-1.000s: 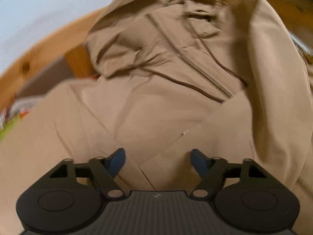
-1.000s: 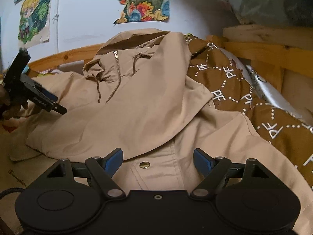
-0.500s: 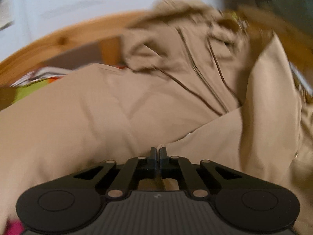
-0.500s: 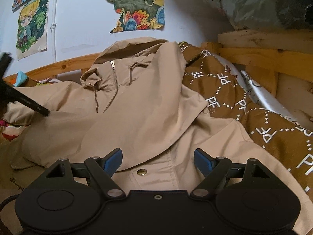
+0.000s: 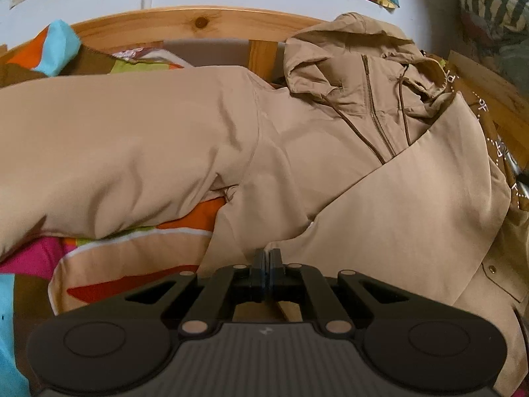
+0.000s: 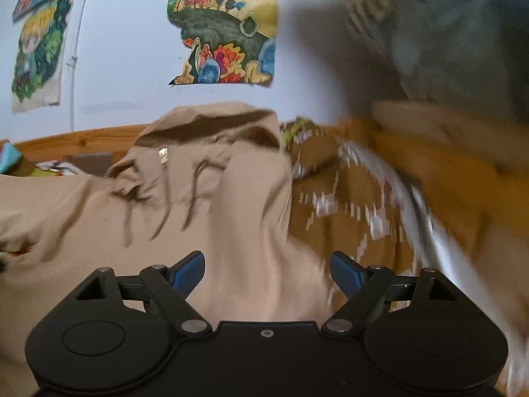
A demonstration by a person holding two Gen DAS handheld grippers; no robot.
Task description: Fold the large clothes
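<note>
We're mid-fold on the tan hooded jacket (image 5: 297, 152), which lies front-up on the bed, hood (image 5: 334, 53) toward the wooden headboard (image 5: 185, 24), partly over a multicolour bedspread (image 5: 139, 248) and a brown patterned blanket (image 6: 340, 205).

Left gripper (image 5: 267, 261): jaws fully together at the jacket's near edge, where the folded-over panel meets the body. Looks like a pinch on the cloth, but the fabric between the pads isn't visible, so we read it as a probable grip, not confirmed.

Right gripper (image 6: 266, 269): jaws wide, nothing in them, hovering over the jacket's right side near the blanket. That view is motion-blurred.

One side already lies diagonally across the zipper (image 5: 375, 115). The other sleeve (image 5: 109, 158) is spread out flat to the side, unfolded.

Next move, our call: right gripper needs a hold on the hem or side seam matching the left's, then both carry the fabric over together. Loose sleeve has to come in across the chest first, or it trails.

Readable text: blanket print repeats white "PF"-like letters in a diamond grid, only partly legible in the left wrist view. Small logo on the gripper body (image 5: 264, 330), unreadable. Wall posters (image 6: 228, 26) are drawings, no legible words.
</note>
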